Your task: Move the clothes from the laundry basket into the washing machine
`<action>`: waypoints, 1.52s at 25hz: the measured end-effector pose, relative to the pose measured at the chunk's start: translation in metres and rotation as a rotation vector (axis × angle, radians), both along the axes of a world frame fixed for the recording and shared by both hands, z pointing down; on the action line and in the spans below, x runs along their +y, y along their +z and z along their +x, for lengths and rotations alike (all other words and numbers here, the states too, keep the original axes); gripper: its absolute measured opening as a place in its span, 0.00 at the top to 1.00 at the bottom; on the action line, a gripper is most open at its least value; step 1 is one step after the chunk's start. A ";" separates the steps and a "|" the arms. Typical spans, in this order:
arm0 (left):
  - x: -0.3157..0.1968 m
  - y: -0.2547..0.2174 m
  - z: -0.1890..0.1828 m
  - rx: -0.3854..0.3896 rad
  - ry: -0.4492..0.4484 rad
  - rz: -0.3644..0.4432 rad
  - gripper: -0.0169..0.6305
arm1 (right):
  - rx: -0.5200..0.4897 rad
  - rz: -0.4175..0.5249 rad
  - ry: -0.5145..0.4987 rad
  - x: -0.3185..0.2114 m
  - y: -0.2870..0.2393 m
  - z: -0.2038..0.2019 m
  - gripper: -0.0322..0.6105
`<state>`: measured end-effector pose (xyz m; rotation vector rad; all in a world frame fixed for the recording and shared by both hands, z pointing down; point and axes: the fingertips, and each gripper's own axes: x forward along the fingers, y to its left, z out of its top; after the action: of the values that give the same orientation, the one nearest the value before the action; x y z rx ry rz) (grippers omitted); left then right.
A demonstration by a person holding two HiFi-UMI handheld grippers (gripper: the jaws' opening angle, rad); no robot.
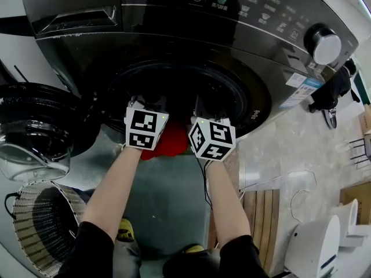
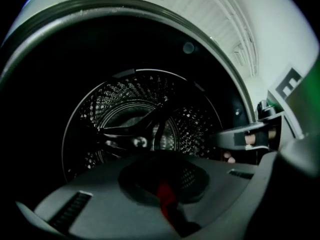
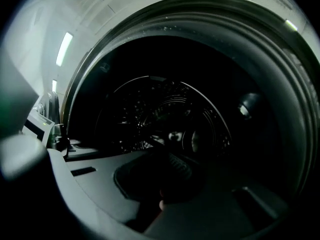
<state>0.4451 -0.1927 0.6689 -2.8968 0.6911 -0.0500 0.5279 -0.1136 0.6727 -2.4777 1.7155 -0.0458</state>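
Note:
The dark front-loading washing machine (image 1: 174, 22) stands with its round opening toward me. Both grippers reach level into that opening, side by side. A red garment (image 1: 168, 146) hangs at the opening's lower lip, between and under the two marker cubes. My left gripper (image 1: 145, 104) is shut, and a strip of the red garment (image 2: 166, 196) shows between its jaws. My right gripper (image 1: 211, 106) is shut too; its view is too dark to tell whether cloth is in it. The perforated steel drum (image 2: 140, 129) lies ahead, with no clothes visible inside.
The machine's glass door (image 1: 35, 126) stands swung open at the left. A woven laundry basket (image 1: 40, 230) sits on the floor at the lower left. Wooden slats (image 1: 261, 219) and a white appliance (image 1: 316, 245) are at the right, with a thin cable on the floor.

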 end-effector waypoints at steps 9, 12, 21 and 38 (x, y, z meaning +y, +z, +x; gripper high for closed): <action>0.036 -0.016 -0.021 -0.022 0.002 -0.057 0.96 | -0.006 -0.039 -0.064 0.025 -0.018 -0.036 0.95; 0.050 -0.031 -0.035 -0.055 0.007 -0.056 0.96 | -0.013 -0.064 -0.074 0.040 -0.034 -0.046 0.95; 0.086 -0.109 -0.068 -0.101 0.012 -0.136 0.96 | -0.055 -0.105 -0.076 0.089 -0.114 -0.073 0.95; 0.127 -0.333 -0.126 -0.122 -0.014 -0.119 0.96 | -0.103 -0.134 -0.035 0.157 -0.335 -0.080 0.95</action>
<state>0.3191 -0.0656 0.3354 -2.9707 0.7102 -0.2767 0.4483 0.0433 0.3380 -2.4887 1.7676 -0.2962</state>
